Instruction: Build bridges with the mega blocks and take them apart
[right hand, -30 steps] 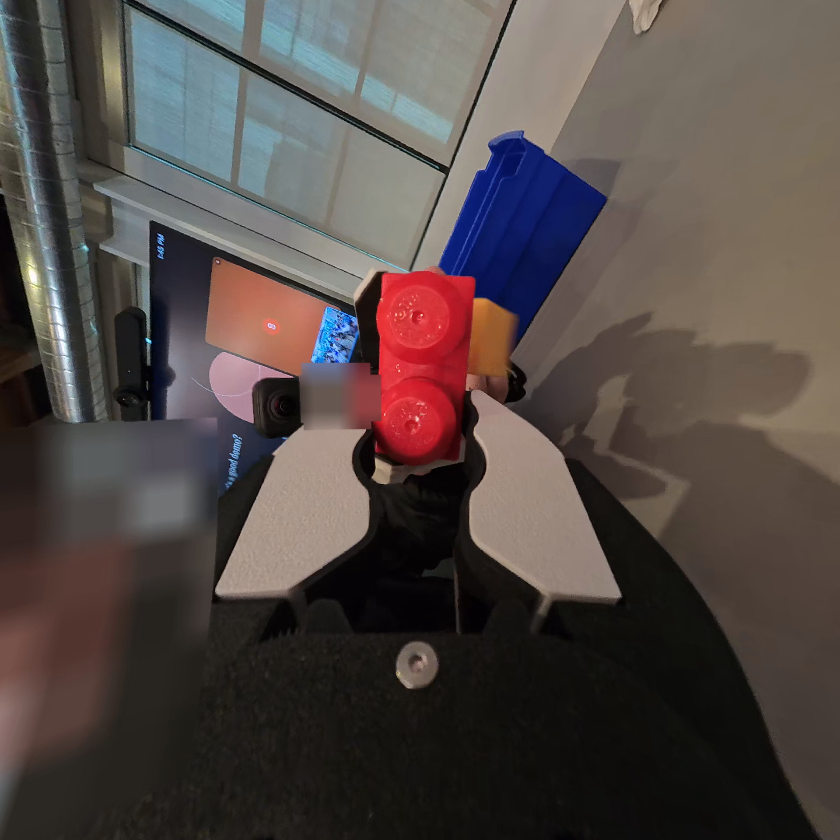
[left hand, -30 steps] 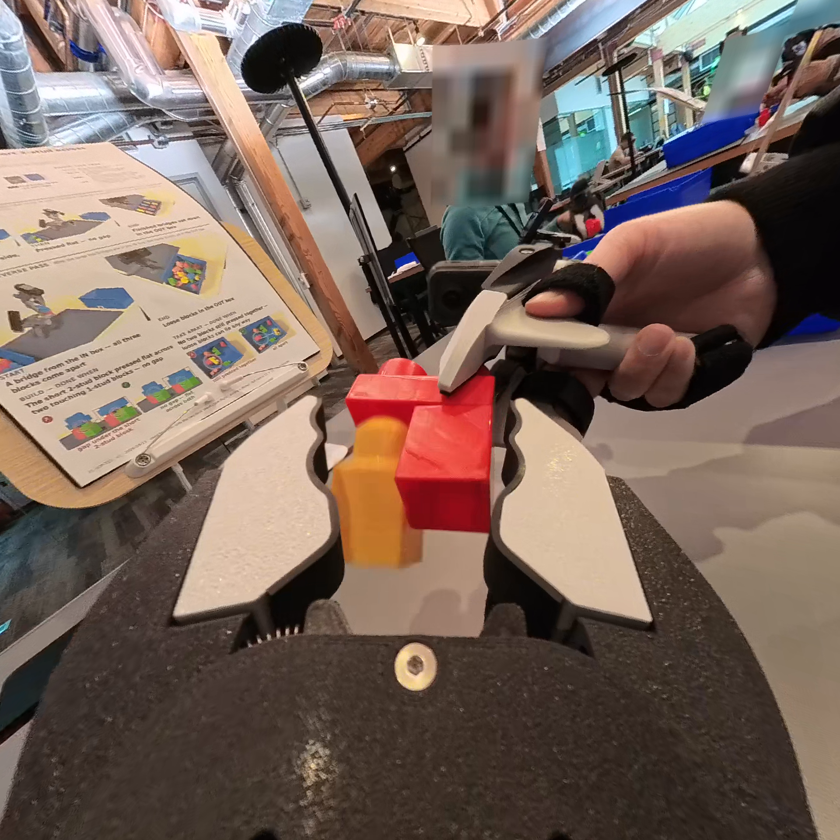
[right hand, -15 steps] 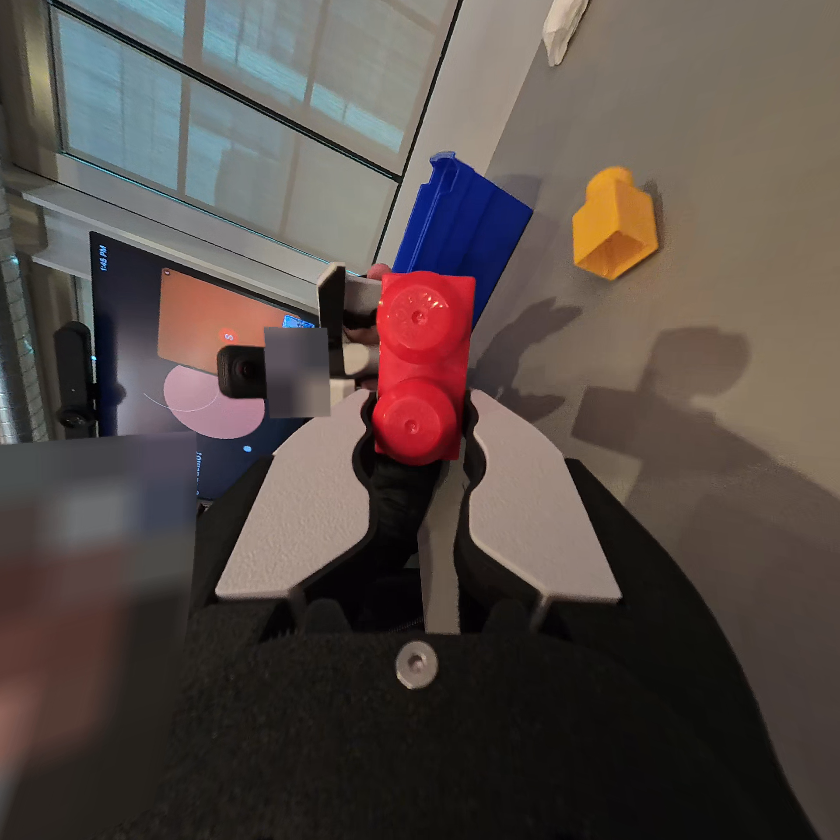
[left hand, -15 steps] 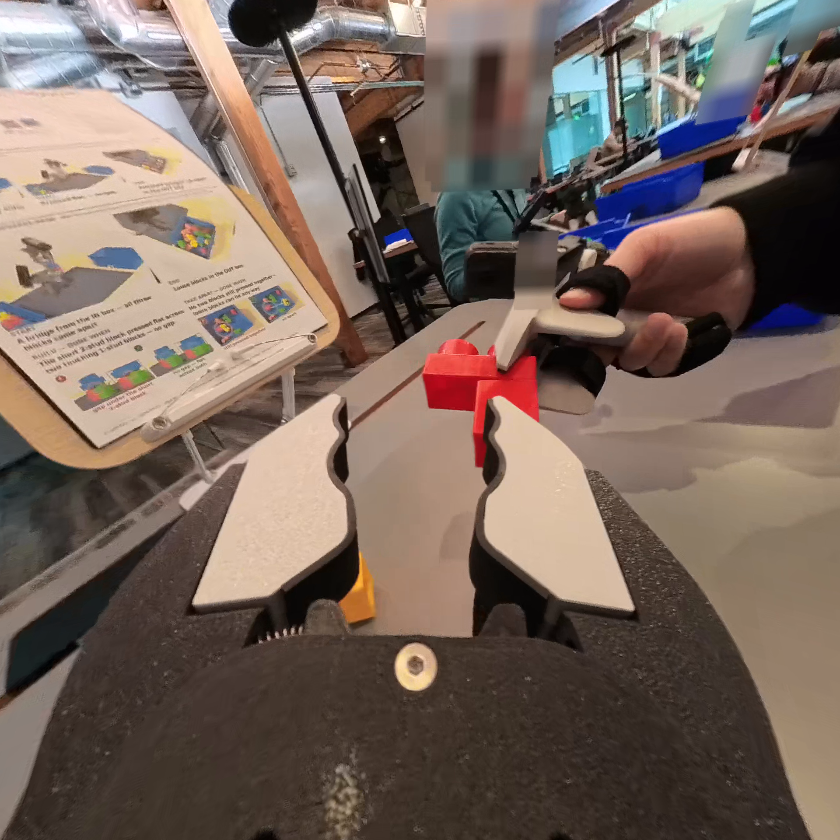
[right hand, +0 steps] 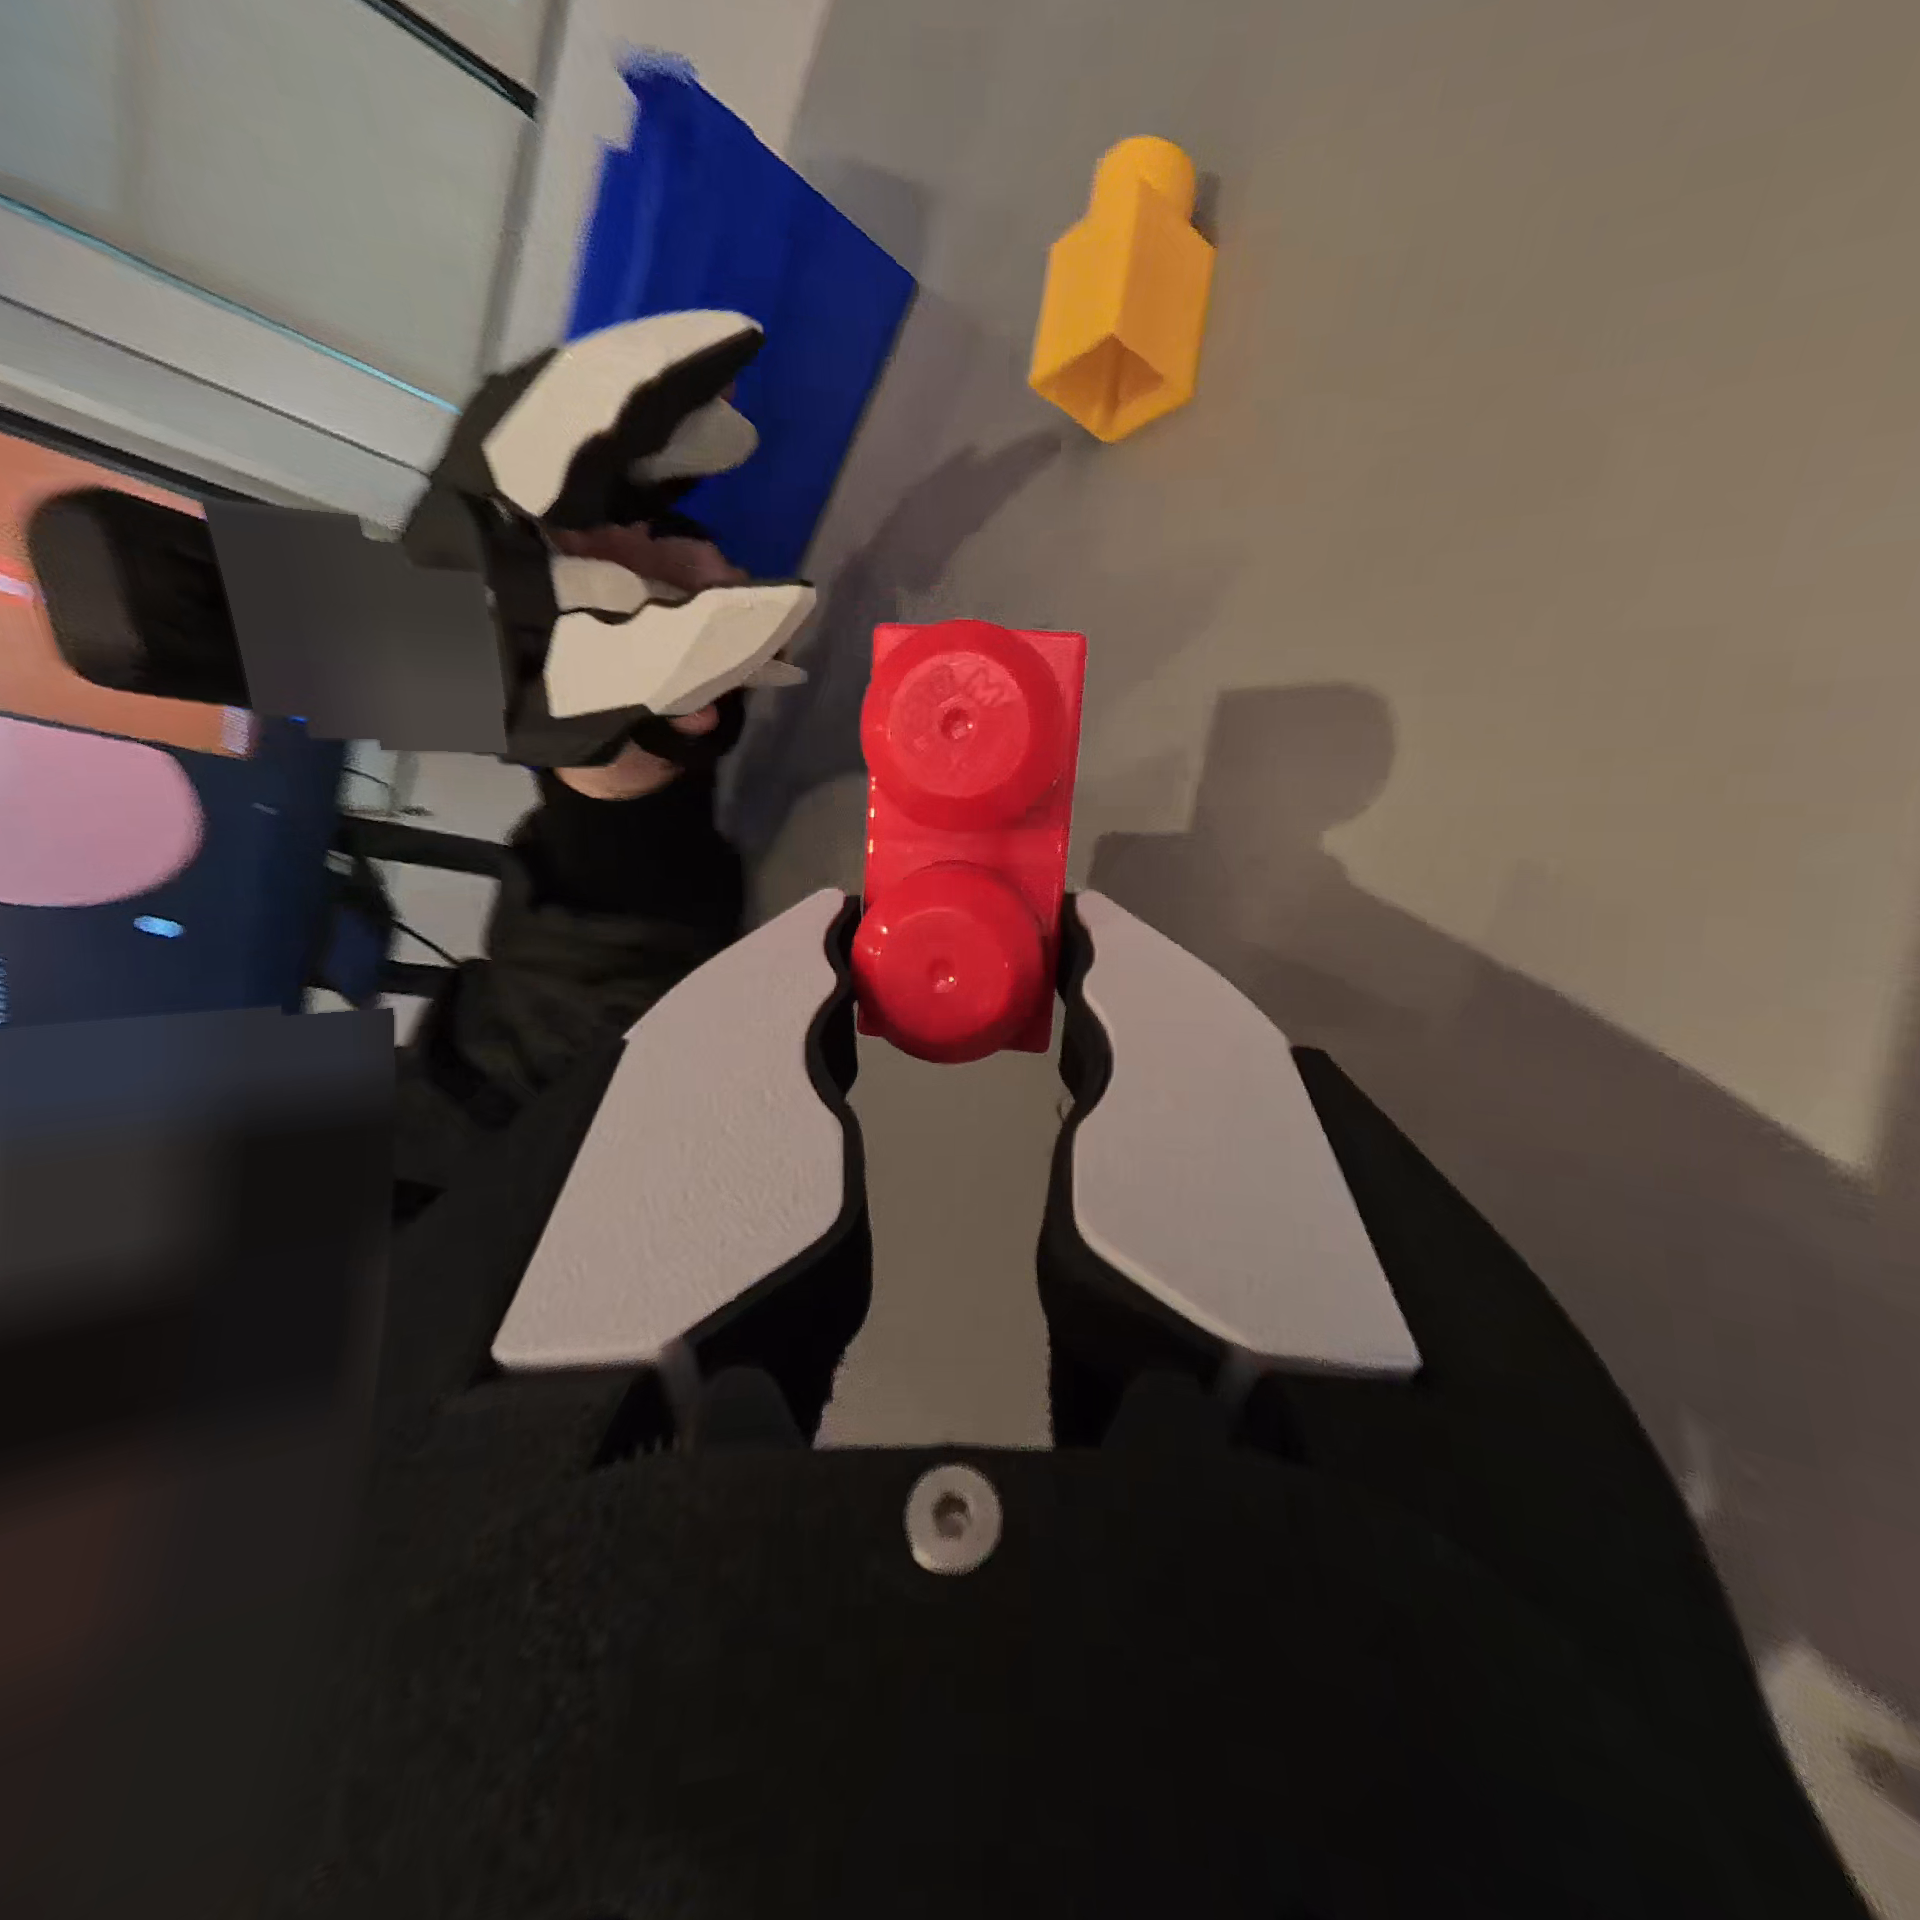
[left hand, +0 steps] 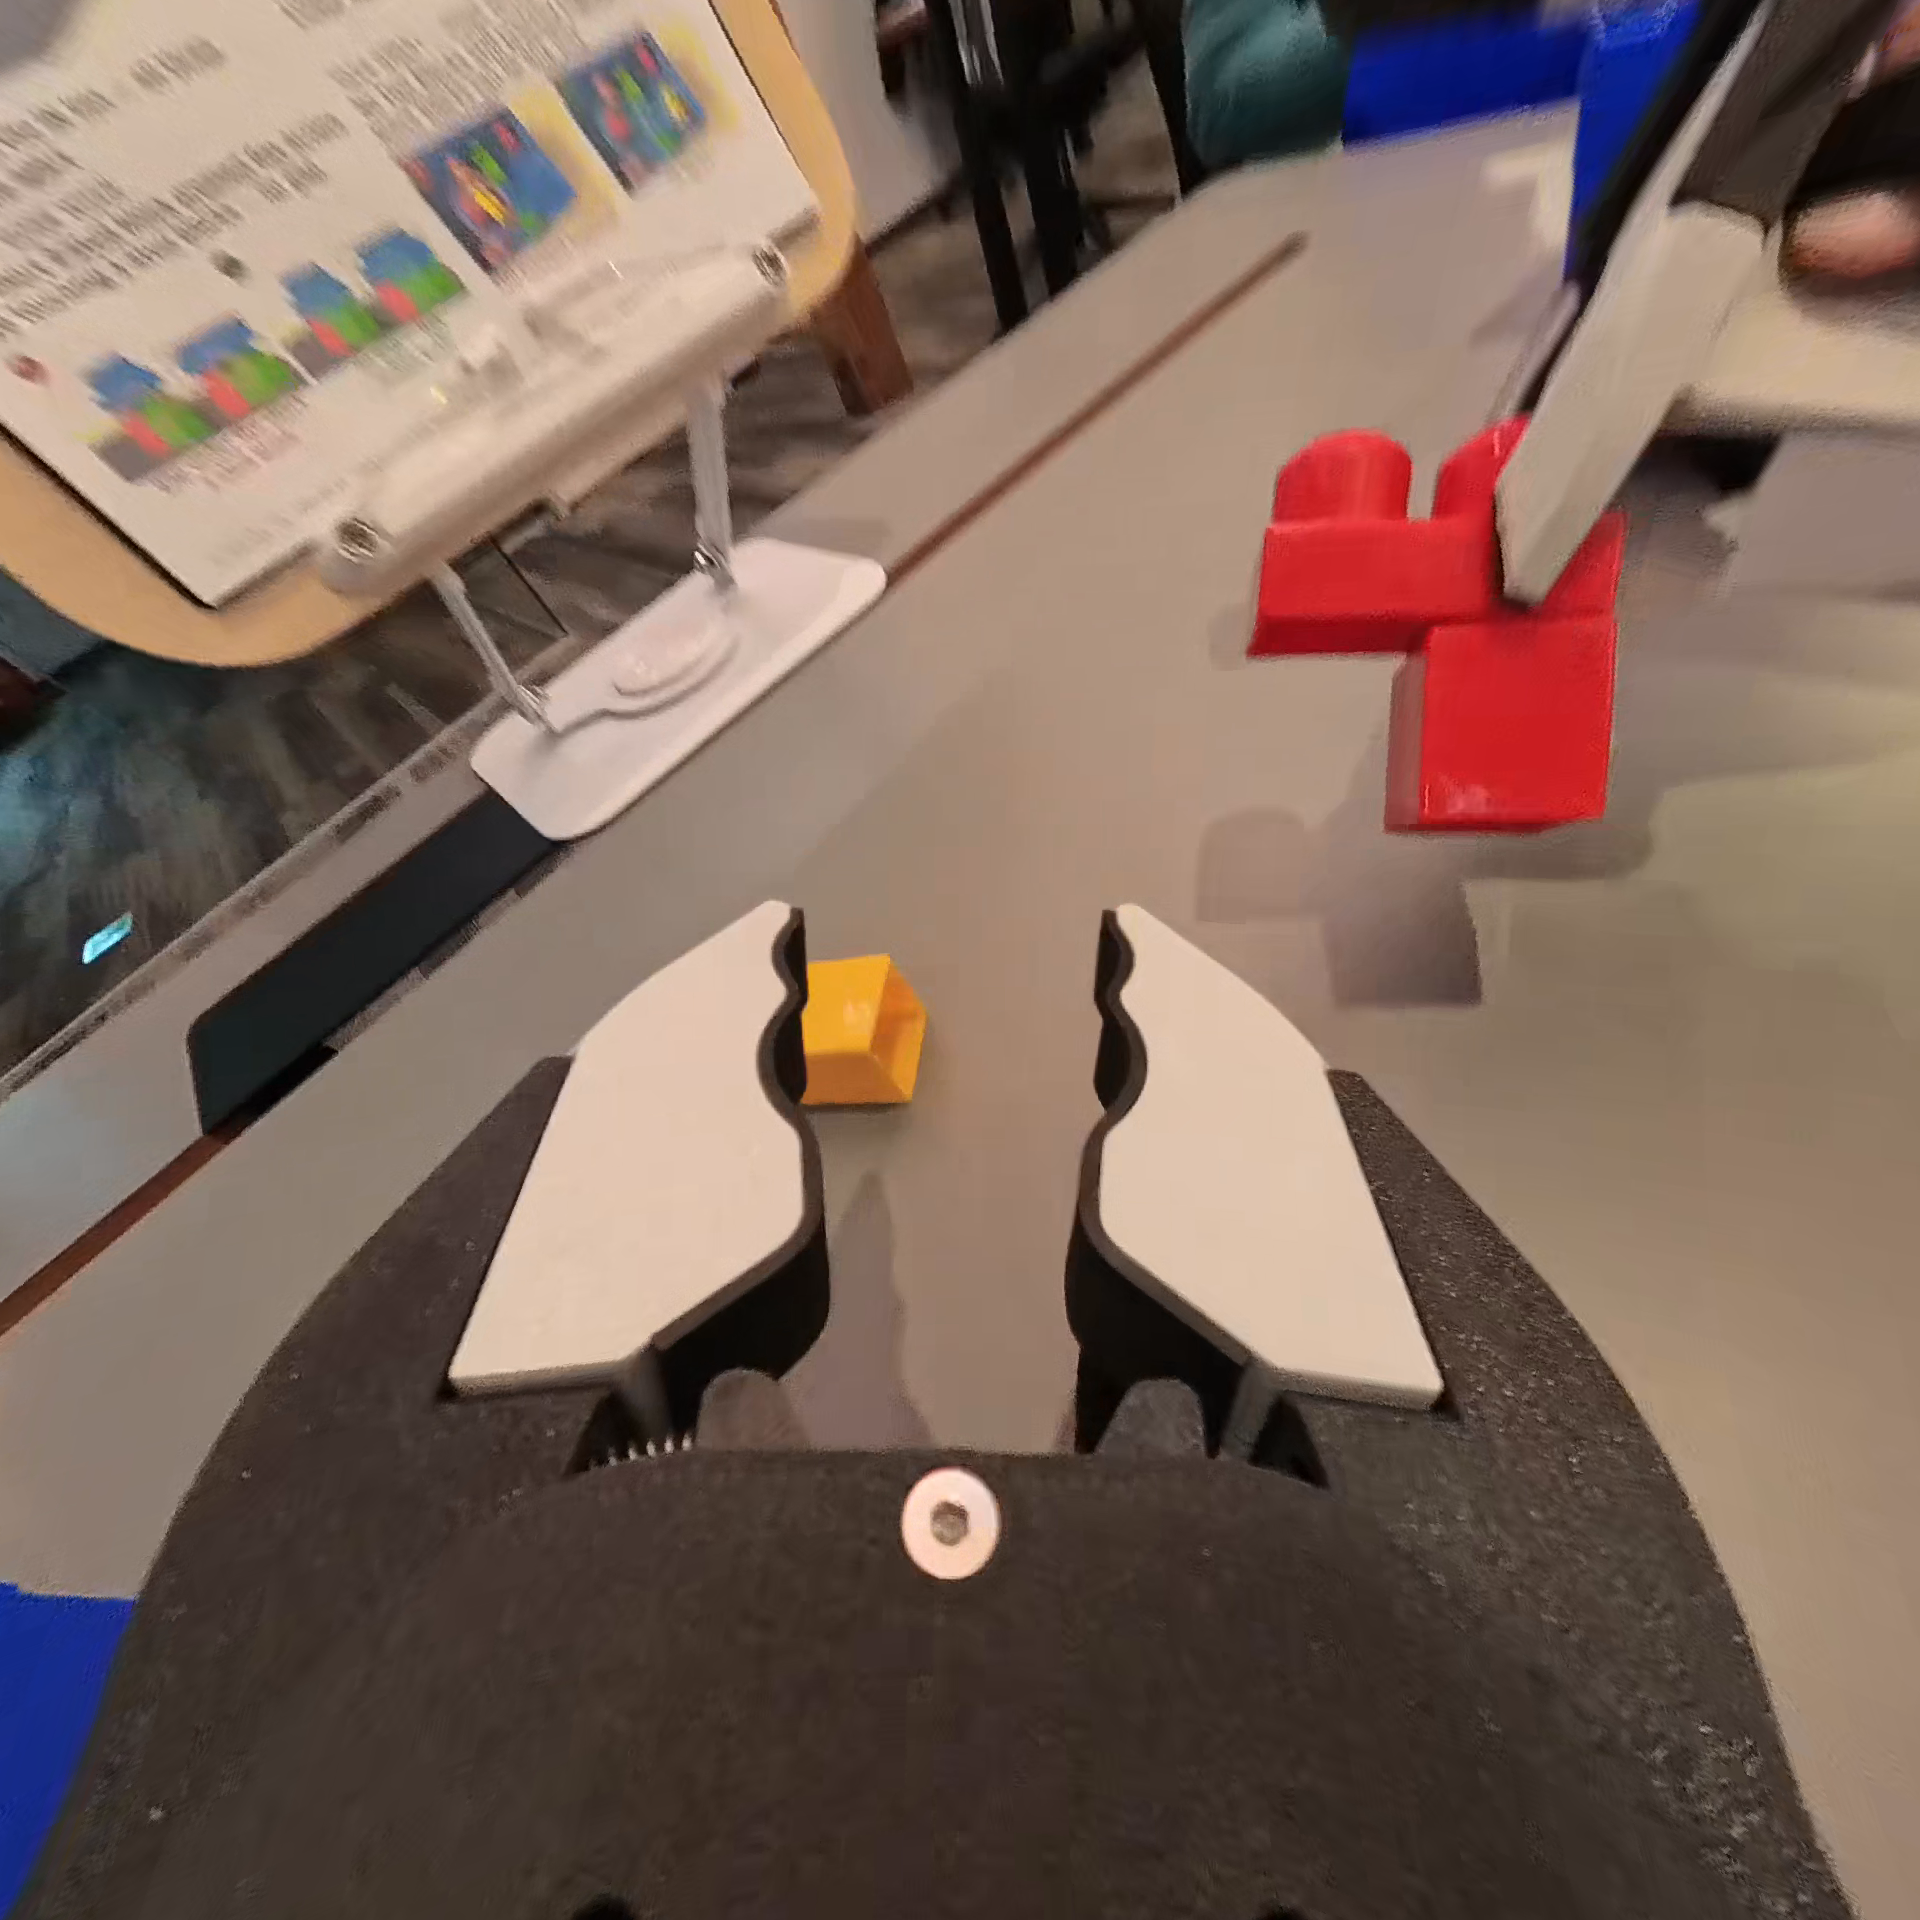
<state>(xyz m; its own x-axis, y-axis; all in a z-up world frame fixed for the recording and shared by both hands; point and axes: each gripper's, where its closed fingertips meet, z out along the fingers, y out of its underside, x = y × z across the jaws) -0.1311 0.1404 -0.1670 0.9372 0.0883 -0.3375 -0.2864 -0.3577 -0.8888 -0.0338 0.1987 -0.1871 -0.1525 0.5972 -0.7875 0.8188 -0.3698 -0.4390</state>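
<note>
Two tools — left tool (left hand: 951, 1023) agape, empty; right tool (right hand: 951, 982) clamps red blocks (right hand: 961, 831).

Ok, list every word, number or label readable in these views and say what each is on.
Instruction sheet on its stand: printed lines, all too blurred to read.
Red two-stud block held by the right gripper: raised lettering on one stud, too small to read.
Screen: blurred, nothing legible.
</note>
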